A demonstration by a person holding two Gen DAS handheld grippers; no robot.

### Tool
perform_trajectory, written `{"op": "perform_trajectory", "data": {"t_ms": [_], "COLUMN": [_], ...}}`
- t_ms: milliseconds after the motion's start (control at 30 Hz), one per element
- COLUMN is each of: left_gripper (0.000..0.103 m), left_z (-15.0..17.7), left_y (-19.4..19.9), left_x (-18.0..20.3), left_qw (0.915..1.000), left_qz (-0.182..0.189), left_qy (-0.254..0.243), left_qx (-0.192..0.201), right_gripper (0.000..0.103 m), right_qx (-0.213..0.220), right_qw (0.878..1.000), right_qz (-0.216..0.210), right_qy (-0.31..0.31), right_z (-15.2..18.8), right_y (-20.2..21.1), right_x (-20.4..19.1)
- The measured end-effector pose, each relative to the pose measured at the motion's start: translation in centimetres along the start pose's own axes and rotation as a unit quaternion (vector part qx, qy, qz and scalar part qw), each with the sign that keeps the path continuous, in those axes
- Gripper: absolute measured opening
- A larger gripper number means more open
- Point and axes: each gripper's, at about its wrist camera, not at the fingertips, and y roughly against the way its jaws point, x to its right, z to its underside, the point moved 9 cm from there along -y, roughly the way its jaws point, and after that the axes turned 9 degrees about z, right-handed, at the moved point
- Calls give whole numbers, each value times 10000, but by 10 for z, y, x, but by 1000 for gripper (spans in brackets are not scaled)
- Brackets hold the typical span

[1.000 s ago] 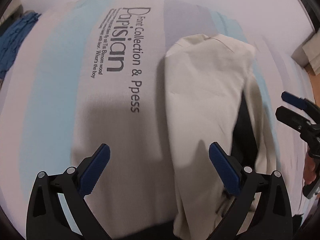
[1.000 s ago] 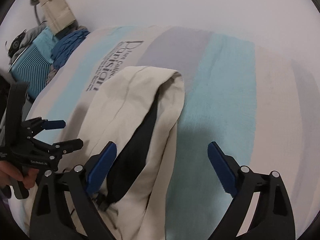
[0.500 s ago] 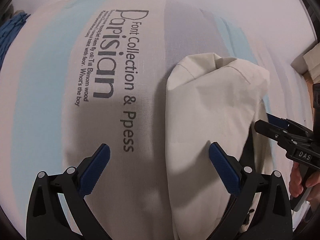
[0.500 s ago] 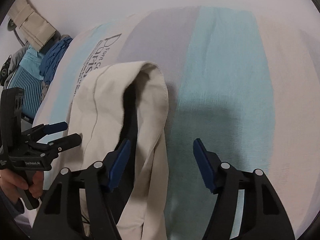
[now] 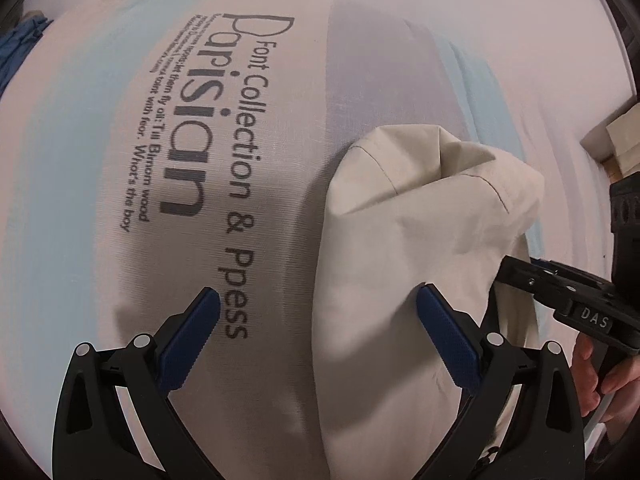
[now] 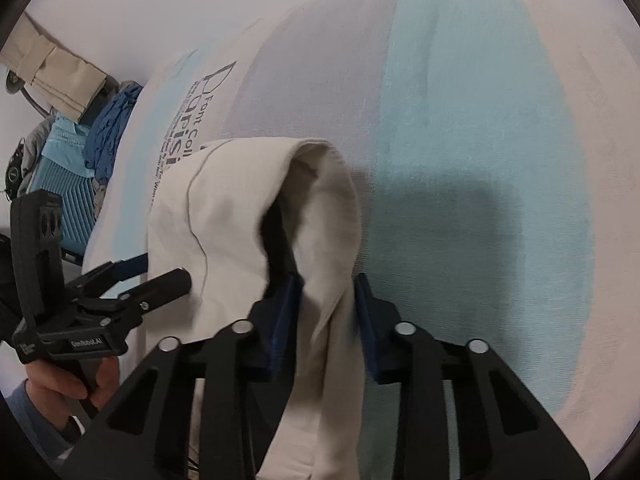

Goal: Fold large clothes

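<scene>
Since a second ago your right gripper (image 6: 326, 312) has dropped onto the beige garment (image 6: 240, 216) and its jaws, then wide apart, are closing with the right-hand fold between the pads, not yet firmly pinched. Your left gripper (image 5: 320, 340) stands apart, its right pad just over the garment's left edge, nothing held. The garment lies bunched ahead of both grippers, dark lining showing at the fold.

Risk: the closing pads could catch only the outer layer, so the lining slips free on lifting; they could also snag the bedsheet (image 6: 460, 120) beneath.

Surface: striped printed sheet, pale blue, grey, cream. Beyond your left gripper: blue clothes (image 6: 110, 132), a teal ribbed case (image 6: 66, 196).
</scene>
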Motion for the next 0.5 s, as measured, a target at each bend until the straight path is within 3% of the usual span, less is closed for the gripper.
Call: {"op": "perform_trajectory", "data": {"t_ms": [100,267,400,467,500], "left_gripper": [87,74,69,63,55], "left_z": [-2,-2,-3,-4,-3], "left_y": [-2,-10,-11,-13,-11], "left_x": [4,4,4,2,5], "left_qw": [10000,9989,9978,9971,9969], "left_qz": [60,401,534,596,642], "left_qy": [-77,198,369,449,433], "left_qx": [1,-102,-106,-143,-149], "right_gripper": [20,11,8,6,5], "right_qx": [-6,14,72,89,99], "right_qw": [9999,9999,9998,9997,9997], "right_qz": [-63,-130,-166,-218,-210], "right_qy": [-91,-77,-72,-105,-95], "right_z": [0,1,0,-1,-1], "right_y": [0,3,9,12,13], "right_x": [-1,-4,-7,-8,-9]}}
